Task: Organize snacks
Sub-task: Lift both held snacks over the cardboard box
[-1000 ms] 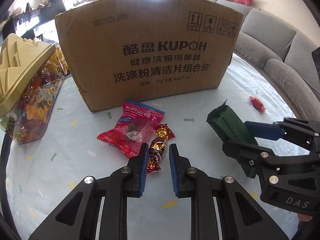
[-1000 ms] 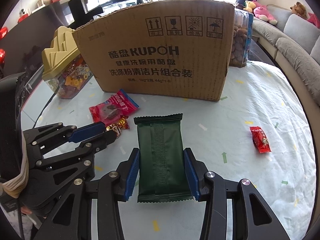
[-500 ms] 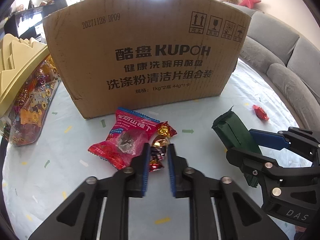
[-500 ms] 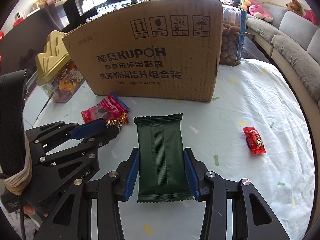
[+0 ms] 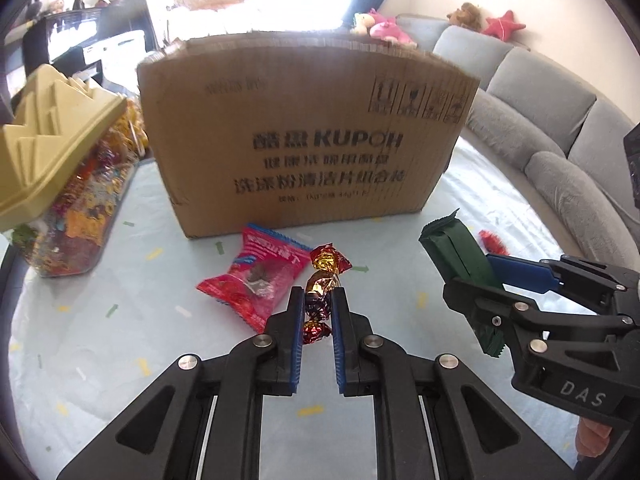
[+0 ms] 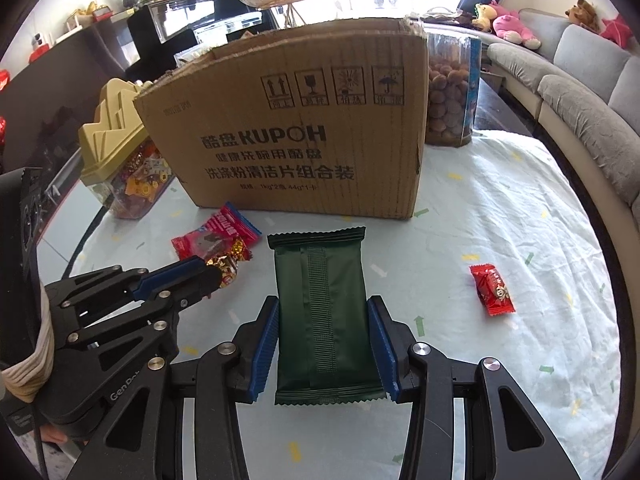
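My left gripper (image 5: 317, 300) is shut on a foil-wrapped candy (image 5: 319, 286), red and gold, held above the table; it also shows in the right wrist view (image 6: 226, 268). My right gripper (image 6: 323, 312) is shut on a dark green snack packet (image 6: 322, 316), also seen in the left wrist view (image 5: 460, 258). A red and blue snack bag (image 5: 256, 276) lies on the table in front of the cardboard box (image 5: 312, 136). A small red candy (image 6: 491, 289) lies to the right on the table.
A clear jar with a yellow crown lid (image 5: 52, 160) full of sweets stands left of the box. A tall jar of round snacks (image 6: 450, 92) stands behind the box's right corner. A grey sofa (image 5: 560, 128) runs along the right.
Both grippers have lifted with their snacks; the box now looks lower and farther. The left gripper's candy has come off the table, away from the red bag.
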The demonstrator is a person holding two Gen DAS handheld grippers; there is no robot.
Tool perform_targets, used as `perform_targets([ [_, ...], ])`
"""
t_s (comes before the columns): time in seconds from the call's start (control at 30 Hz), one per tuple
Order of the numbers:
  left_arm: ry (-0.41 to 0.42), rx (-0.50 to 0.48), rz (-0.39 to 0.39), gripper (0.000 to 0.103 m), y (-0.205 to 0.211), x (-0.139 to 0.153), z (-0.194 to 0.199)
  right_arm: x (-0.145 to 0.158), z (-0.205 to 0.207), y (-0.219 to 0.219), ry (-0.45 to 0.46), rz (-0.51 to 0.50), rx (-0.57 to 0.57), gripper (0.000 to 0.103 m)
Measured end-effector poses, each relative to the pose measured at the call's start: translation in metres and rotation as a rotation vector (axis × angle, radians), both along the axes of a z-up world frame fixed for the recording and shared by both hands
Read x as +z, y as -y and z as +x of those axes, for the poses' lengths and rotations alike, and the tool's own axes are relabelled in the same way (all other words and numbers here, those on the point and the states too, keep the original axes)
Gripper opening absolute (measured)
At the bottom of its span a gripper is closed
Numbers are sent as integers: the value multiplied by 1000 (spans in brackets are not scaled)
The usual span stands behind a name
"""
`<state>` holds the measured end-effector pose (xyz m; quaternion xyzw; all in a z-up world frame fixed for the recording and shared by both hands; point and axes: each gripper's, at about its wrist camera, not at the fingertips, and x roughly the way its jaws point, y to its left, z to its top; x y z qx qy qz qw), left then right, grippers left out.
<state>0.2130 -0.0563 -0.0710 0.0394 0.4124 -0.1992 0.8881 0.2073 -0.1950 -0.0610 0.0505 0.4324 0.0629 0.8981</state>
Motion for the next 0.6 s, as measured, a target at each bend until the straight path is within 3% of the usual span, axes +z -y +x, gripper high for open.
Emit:
perform_targets([
  [0.3, 100, 19, -42, 14, -17, 48, -19, 37, -13, -2, 81, -5, 5, 45],
  [0.6, 179, 34, -55, 14, -16, 94, -11, 82, -12, -3, 173, -10, -4, 45],
])
